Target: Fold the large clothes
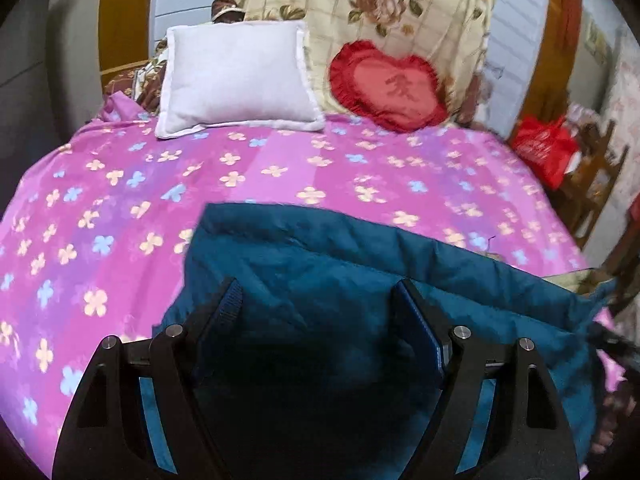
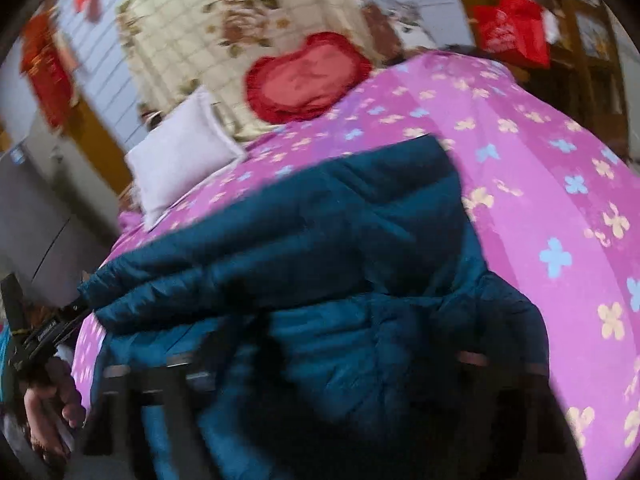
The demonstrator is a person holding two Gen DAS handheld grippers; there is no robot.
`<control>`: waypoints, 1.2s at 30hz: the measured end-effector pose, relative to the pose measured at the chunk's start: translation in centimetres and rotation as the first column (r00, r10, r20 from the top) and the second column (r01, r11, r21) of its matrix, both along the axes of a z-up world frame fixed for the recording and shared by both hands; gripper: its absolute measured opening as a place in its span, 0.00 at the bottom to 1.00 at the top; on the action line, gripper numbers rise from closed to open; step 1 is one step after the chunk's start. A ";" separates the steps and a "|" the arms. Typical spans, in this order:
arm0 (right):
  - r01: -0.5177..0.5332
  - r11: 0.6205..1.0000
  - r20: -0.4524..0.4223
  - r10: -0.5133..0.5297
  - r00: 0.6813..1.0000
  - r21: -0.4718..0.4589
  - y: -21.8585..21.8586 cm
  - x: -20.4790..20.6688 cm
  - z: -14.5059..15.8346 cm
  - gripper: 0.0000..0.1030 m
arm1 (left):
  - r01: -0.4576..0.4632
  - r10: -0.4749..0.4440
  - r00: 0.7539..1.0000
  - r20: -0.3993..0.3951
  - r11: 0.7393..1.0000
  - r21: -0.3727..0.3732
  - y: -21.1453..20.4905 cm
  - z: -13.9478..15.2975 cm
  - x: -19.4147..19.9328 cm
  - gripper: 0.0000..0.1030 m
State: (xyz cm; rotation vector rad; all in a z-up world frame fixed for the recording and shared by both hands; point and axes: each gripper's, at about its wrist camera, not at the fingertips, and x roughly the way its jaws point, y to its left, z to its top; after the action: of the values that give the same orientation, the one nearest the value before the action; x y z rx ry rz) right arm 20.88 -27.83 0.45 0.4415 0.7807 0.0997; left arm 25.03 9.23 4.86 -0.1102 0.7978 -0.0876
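Teal quilted jacket (image 1: 360, 280) lies on the near part of the bed, on the pink flowered bedspread (image 1: 120, 200), partly folded: one padded layer doubled over another, with the fold edge running across the spread toward the white pillow (image 1: 236, 80) and the red heart cushion (image 1: 388, 84) at the head. Step in hand, as I judge it: bringing the bulk over and squaring it. To do it well I should carry both ends at the same height, lay the upper layer so its edge meets the lower one, and press the air out of the padding before letting go, since puffy fabric like this tends to spring back open. Keep the fold on the bedspread, not drifting off the near edge. My left gripper (image 1: 316, 320) stands wide, the blue-padded fingers (image 1: 416, 328) well apart with the jacket spread beneath and between them; whether the pads rest on the cloth or hang just above it I cannot tell. Nothing is pinched there. My right gripper (image 2: 320, 380) is badly smeared by motion (dark finger shapes low in the frame on either side of the jacket's heap), so its opening and any hold on the cloth cannot be read. Red plastic bag (image 1: 544, 148) sits off the bed's far side, clear of the work
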 end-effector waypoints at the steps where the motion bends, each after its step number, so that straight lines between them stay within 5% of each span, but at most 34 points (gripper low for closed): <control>1: -0.005 1.000 -0.001 0.005 1.000 -0.004 0.1 0.0 0.2 0.87 | -0.008 0.008 1.000 -0.023 1.000 0.017 -0.1 -0.8 0.5 0.77; 6: -0.004 0.988 -0.033 -0.001 0.999 -0.152 1.8 0.1 2.0 1.00 | -0.061 0.072 0.996 -0.054 0.980 0.188 0.1 -4.3 0.7 0.77; 10: -0.063 0.979 0.006 0.065 0.998 -0.193 2.5 1.0 1.4 1.00 | -0.110 0.122 0.988 -0.091 0.986 0.126 2.7 -6.2 0.9 0.77; 14: -0.044 0.990 -0.160 0.022 0.987 -0.135 0.0 3.7 -3.6 1.00 | -0.153 0.154 0.983 -0.098 0.988 0.017 4.2 -7.1 0.7 0.78; 23: -0.029 0.978 -0.166 -0.006 0.986 -0.207 -0.6 4.2 -4.4 1.00 | -0.157 0.168 0.980 -0.103 0.982 0.105 2.7 -7.5 0.9 0.81; 27: 0.024 0.979 -0.131 -0.051 0.990 -0.201 0.0 3.3 -1.7 1.00 | -0.196 0.195 0.981 0.023 0.975 0.104 3.1 -4.6 -1.3 0.81; 30: -0.067 0.977 -0.011 0.066 0.998 -0.201 2.9 2.6 1.5 1.00 | -0.126 0.118 0.990 0.075 0.986 0.111 0.9 -2.3 -1.3 0.81; 33: -0.102 0.955 -0.042 0.094 0.995 -0.280 5.7 3.3 2.1 1.00 | 0.049 -0.052 0.998 0.032 0.994 0.098 -3.9 -1.5 -1.0 0.81; 36: -0.094 0.978 -0.107 0.075 0.991 -0.188 5.6 4.7 0.6 1.00 | 0.169 -0.163 0.985 -0.053 0.979 0.115 -8.7 -2.5 -0.4 0.81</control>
State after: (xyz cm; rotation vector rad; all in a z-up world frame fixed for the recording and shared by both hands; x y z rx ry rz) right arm 25.62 -22.23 1.09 0.2311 0.8984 0.0809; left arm 24.64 0.52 2.38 0.0685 0.8531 -0.1956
